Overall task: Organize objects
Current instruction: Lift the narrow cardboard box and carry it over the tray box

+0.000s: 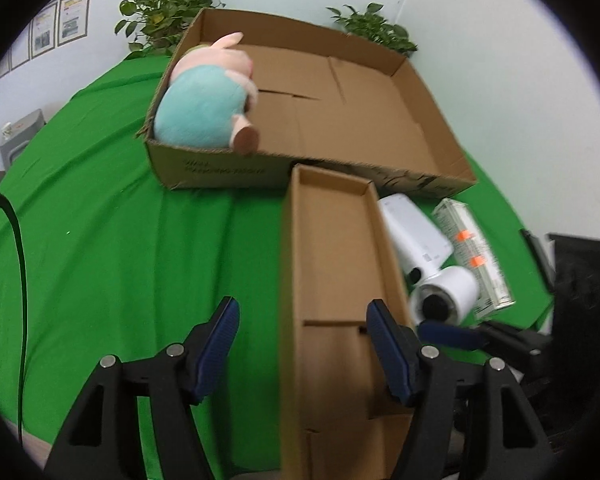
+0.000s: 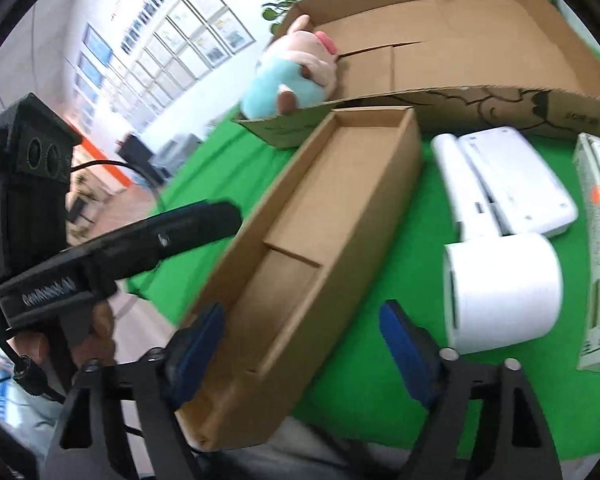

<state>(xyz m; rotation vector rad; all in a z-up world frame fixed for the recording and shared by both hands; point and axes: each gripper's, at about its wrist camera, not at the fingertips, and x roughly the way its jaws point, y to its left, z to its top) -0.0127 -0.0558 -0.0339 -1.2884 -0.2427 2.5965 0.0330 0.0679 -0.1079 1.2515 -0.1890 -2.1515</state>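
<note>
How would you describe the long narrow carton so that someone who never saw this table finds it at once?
Start at the big open box with the plush pig on the green cloth. The narrow carton runs from that box's front wall towards the grippers. Unlike the white items on its right, it is brown, open-topped and empty.

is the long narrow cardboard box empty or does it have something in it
Empty. Both views look down into the narrow box: only bare cardboard floor and a low divider show inside.
</note>
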